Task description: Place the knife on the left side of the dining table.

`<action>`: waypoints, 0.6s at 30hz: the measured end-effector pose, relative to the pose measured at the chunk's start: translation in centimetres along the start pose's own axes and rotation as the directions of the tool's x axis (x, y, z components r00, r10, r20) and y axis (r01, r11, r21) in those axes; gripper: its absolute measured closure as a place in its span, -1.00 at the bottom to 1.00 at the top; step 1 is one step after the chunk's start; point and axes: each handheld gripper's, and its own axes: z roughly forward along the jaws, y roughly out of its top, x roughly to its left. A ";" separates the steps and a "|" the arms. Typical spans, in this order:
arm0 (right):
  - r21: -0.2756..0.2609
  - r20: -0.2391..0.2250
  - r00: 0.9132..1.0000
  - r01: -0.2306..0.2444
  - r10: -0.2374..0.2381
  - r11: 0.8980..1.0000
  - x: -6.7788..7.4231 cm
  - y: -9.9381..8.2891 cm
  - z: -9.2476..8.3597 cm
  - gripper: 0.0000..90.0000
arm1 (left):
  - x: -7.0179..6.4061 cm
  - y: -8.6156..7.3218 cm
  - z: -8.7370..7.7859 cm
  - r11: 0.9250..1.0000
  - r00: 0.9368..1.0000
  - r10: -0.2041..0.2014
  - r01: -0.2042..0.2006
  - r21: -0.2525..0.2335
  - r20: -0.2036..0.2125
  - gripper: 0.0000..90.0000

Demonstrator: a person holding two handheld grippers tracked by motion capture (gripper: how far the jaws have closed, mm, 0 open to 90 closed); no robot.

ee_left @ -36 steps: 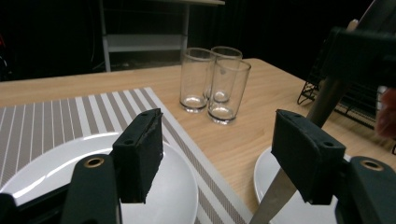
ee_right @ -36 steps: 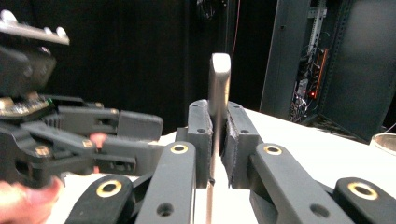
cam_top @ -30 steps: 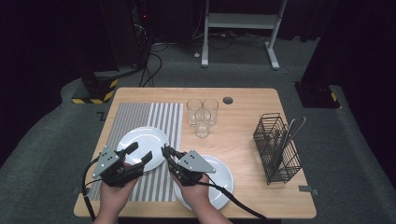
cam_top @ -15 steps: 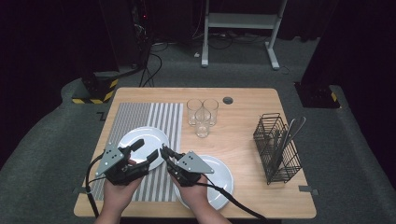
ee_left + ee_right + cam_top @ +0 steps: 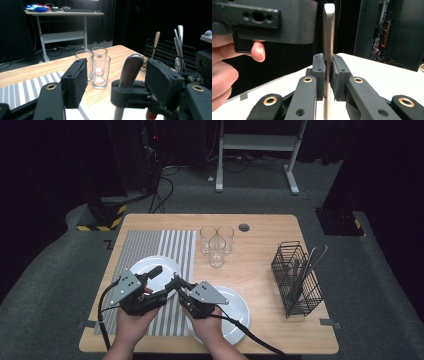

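Since both grippers are meeting above the table's near edge, this is reading as a hand-over of one piece of cutlery.

Right gripper point(image 5: 327, 75): its jaws are pinching shut on the metal utensil point(image 5: 328, 30), clamping the flat shank so that the handle is standing free for the other side to take.

Left gripper point(image 5: 117, 82): its jaws are gaping wide with nothing pressed between the pads; the utensil's handle is rising in the gap, apparently lined up for a grasp.

Utensil location: it is hovering over the wooden table point(image 5: 260, 227), between the two white plates point(image 5: 150, 267), well apart from the wire cutlery basket point(image 5: 295, 280) and the three glasses point(image 5: 216, 245).

Long axis: it is running nearly upright, rounded handle end pointing up; the working end is hidden below the jaws.
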 end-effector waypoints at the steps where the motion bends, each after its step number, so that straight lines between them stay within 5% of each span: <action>1: 0.001 -0.001 1.000 0.000 0.000 1.000 0.0 0.0 0.0 0.83 | -0.2 0.3 0.4 1.000 1.000 0.000 0.000 -0.001 0.015 -0.20; 18: 0.006 -0.011 1.000 0.000 0.000 1.000 0.2 -0.1 0.1 0.82 | -1.4 0.6 1.8 0.998 0.998 0.056 -0.055 0.040 -0.010 0.40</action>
